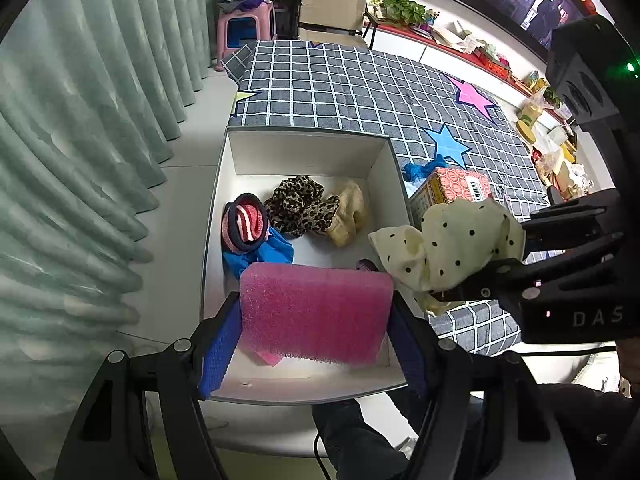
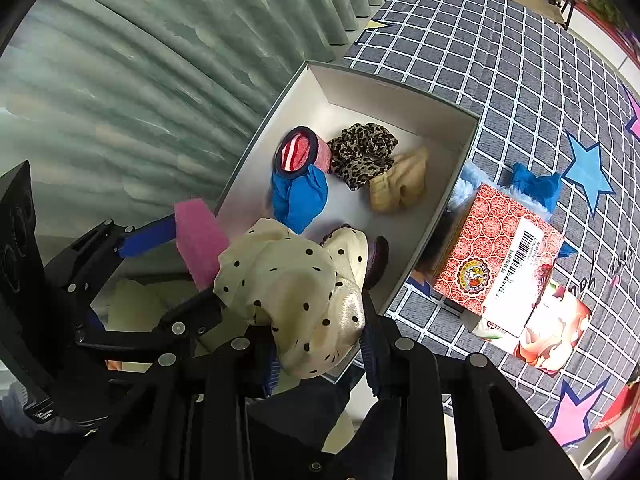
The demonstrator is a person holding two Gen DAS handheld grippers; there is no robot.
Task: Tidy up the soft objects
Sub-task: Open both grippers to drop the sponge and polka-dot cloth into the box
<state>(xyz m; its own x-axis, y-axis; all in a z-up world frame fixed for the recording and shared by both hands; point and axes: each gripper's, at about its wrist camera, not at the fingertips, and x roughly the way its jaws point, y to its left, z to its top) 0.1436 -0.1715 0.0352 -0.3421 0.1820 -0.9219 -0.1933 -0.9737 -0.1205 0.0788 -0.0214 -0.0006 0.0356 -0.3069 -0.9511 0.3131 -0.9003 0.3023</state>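
Left gripper (image 1: 316, 312) clamps the pink foam sponge block (image 1: 316, 312) crosswise over the open white box's (image 1: 308, 148) near end – right gripper (image 2: 320, 344) pinching the cream polka-dot cloth (image 2: 296, 296) hovers just right

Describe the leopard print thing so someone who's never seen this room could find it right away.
Find the open white box at the edge of the grey checked bedspread. The leopard print scrunchie lies on the box floor near the far wall, between a red striped rolled sock and a cream knitted piece. It is the only item with brown and black spots.

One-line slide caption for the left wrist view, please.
Left gripper holds a pink sponge over the white box; right gripper holds a polka-dot cloth.
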